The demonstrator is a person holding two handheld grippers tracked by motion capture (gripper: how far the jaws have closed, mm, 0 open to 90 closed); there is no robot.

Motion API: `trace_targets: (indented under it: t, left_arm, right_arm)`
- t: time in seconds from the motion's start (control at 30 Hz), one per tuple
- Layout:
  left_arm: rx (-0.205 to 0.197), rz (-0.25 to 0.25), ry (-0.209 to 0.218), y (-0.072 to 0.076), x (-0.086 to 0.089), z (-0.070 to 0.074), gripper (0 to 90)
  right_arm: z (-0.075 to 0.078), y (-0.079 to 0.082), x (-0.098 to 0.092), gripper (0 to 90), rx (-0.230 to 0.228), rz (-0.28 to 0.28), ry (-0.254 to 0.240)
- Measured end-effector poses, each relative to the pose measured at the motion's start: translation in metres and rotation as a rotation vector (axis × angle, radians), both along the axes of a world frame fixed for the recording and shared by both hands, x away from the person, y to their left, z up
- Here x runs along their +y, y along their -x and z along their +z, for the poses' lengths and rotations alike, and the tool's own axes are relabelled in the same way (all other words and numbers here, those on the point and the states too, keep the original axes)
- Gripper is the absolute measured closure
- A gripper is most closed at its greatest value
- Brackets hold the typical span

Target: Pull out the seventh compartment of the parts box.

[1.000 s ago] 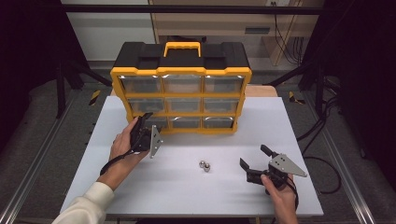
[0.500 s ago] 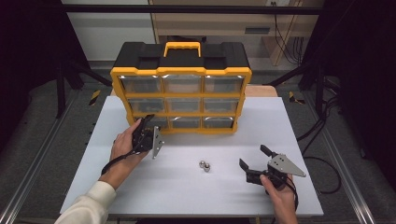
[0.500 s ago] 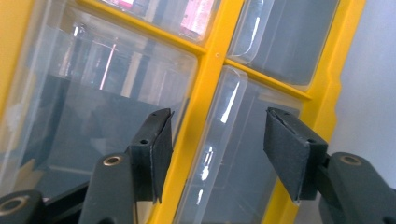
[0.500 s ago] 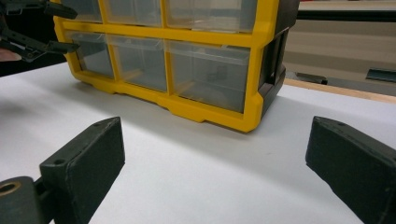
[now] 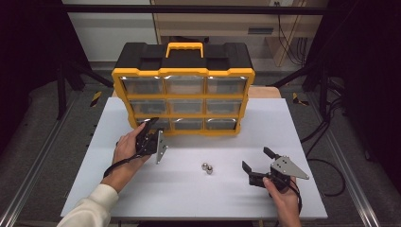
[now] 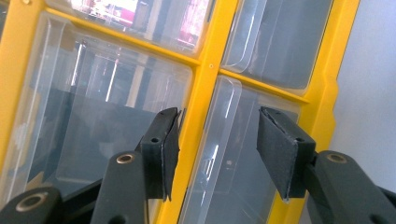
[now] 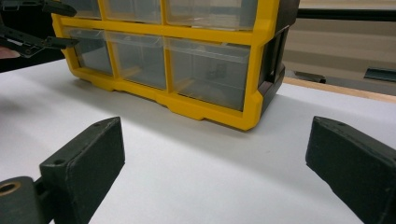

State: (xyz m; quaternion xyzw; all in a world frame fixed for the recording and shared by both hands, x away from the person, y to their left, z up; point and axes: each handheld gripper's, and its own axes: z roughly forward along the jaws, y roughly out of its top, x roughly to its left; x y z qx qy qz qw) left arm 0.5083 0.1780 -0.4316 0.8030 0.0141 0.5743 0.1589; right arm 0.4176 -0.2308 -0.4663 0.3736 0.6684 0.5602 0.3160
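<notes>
While closing, left gripper [image 6: 217, 154] astride drawer pull [image 6: 219, 140] (untouched).

The organizer [image 5: 183, 71] is yellow with a black top, a yellow handle [image 5: 184, 48] and clear drawers [image 5: 185, 85]. The table [image 5: 142, 189] is white. The two balls [image 5: 207, 168] are shiny silver.

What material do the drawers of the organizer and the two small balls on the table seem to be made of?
Drawers: apparently clear plastic, glossy; you can see through them and they show reflections. Organizer frame: likely yellow moulded plastic, smooth. Two small balls: probably polished metal, silvery with bright glints.
</notes>
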Motion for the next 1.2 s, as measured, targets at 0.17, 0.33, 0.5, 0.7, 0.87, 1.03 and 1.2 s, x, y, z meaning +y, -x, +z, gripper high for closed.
trace_targets:
  t: [0.17, 0.33, 0.5, 0.7, 0.87, 1.03, 1.2]
  left_arm:
    - [0.004, 0.008, 0.003, -0.001, 0.001, 0.0, 48.3]
    - [-0.001, 0.006, 0.001, 0.0, 0.0, 0.0, 49.0]
    - [-0.008, 0.003, 0.0, 0.001, 0.0, 0.001, 49.6]
    - [-0.02, 0.004, 0.008, 0.002, 0.0, 0.003, 49.6]
    - [-0.037, -0.001, -0.015, 0.002, 0.0, 0.007, 49.4]
    - [-0.048, 0.008, -0.037, 0.0, 0.001, 0.008, 49.3]
    - [-0.043, 0.027, -0.047, -0.003, 0.005, 0.004, 49.4]
  right_arm:
    - [0.0, 0.001, 0.0, 4.8, 0.01, 0.0, 0.005]
    - [0.0, 0.001, 0.002, 4.8, 0.012, -0.002, -0.004]
    - [0.0, 0.001, 0.001, 4.8, 0.025, -0.004, 0.001]
    - [0.0, 0.002, 0.003, 4.8, 0.019, -0.001, 0.013]
    - [0.0, 0.0, 0.003, 4.8, 0.013, -0.002, 0.012]
    - [0.0, 0.001, 0.002, 4.8, 0.01, -0.004, 0.013]
    - [0.0, 0.0, 0.002, 4.8, 0.01, -0.004, 0.014]
